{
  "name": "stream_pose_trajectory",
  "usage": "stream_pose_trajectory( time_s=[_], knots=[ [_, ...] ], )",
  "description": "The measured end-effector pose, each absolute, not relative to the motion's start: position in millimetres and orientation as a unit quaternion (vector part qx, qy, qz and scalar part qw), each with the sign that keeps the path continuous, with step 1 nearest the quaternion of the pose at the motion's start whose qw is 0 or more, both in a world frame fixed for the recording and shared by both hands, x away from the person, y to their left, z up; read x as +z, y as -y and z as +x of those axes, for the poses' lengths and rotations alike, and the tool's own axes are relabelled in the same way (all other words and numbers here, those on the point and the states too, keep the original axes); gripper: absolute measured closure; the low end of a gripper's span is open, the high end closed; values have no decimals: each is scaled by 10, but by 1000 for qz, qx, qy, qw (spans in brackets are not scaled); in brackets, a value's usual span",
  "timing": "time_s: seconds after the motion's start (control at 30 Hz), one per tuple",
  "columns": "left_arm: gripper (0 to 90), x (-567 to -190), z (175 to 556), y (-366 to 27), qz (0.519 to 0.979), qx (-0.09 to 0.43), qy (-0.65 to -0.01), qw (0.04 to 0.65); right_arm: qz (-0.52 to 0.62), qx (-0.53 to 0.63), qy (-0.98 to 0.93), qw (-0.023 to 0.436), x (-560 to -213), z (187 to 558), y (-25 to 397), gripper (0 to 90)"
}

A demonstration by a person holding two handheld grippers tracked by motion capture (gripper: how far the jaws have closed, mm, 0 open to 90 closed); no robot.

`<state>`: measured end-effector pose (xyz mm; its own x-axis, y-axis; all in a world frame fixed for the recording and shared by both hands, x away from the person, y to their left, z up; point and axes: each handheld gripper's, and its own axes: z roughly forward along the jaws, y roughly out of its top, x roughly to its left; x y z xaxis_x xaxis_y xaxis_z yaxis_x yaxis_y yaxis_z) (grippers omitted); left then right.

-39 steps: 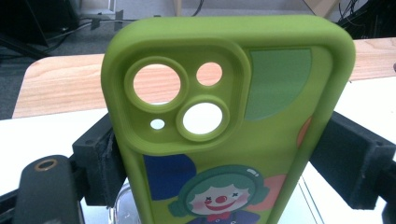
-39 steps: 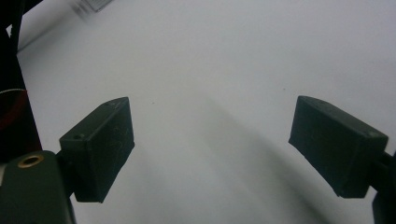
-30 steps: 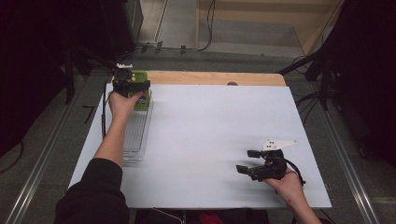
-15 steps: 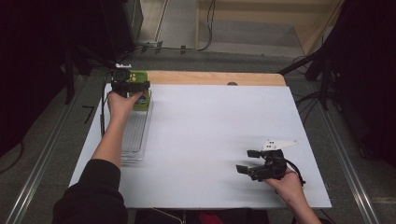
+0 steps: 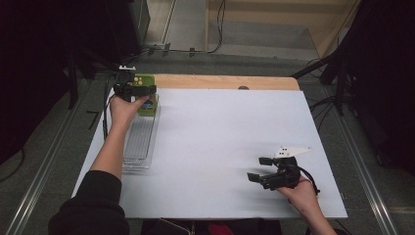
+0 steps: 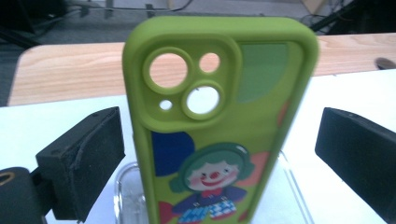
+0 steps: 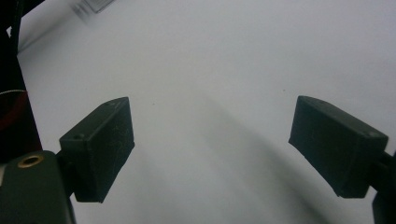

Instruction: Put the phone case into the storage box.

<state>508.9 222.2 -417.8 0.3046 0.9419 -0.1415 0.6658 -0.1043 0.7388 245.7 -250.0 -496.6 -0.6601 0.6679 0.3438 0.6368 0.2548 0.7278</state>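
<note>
Covering wooden table (image 5: 220,81), white sheet (image 5: 220,147); dark room; both grippers' jaws apart, green phone case (image 6: 219,130) unclamped.

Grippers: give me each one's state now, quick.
Left gripper: open, fingers either side of the green phone case, not touching it.
Right gripper: open, holding nothing, over the white table.

A white sheet covers the table (image 5: 220,147), leaving a bare wooden strip (image 5: 220,81) at twelve o'clock. Beyond it lies grey floor (image 5: 195,29) with cables (image 5: 195,49). Dark curtains (image 5: 44,49) hang at nine and three o'clock. Metal rails (image 5: 34,186) flank the table.
</note>
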Motion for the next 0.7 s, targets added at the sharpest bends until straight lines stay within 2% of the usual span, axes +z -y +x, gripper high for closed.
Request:
stream_pose_trajectory(
  time_s=[0.7],
  knots=[
    [22,-4048,4813,-2295,738,133,-556,359,414,450,-791,18,-4967,2436,2505,118]
  ],
)
